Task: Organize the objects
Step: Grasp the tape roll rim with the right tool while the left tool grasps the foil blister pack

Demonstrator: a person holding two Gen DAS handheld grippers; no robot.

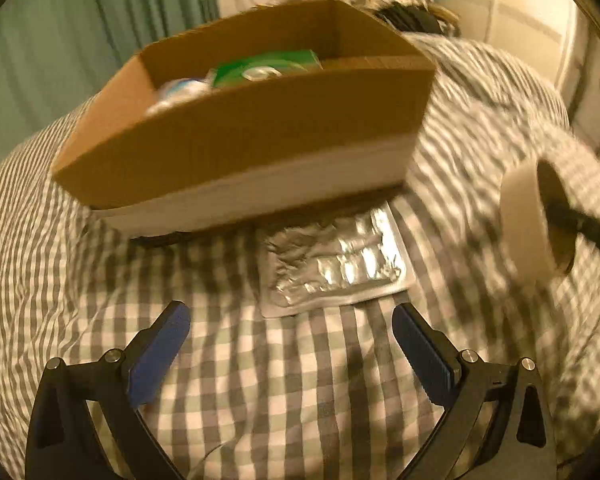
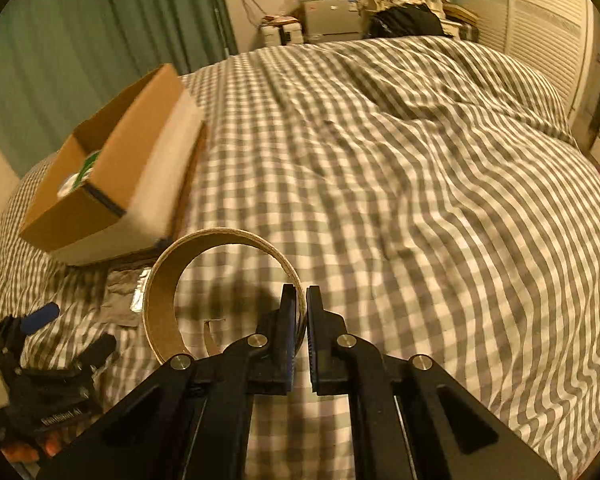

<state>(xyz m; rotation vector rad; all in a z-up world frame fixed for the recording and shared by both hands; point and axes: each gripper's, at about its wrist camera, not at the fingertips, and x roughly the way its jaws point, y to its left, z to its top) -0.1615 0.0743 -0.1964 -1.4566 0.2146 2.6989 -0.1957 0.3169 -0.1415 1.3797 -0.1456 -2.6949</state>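
An open cardboard box sits on the checked bedspread, with a green packet and a pale round item inside. Just in front of it lies a silver blister pack. My left gripper hovers open right before that pack, nothing between its blue pads. In the right wrist view my right gripper is shut on the wall of a tape roll, held above the bed; the same tape roll shows at the right of the left wrist view. The box stands to its left.
The grey-and-white checked bedspread rises in folds to the right. Green curtains hang behind the box. Cluttered furniture and a dark bag stand beyond the bed's far edge; a louvred door is at right.
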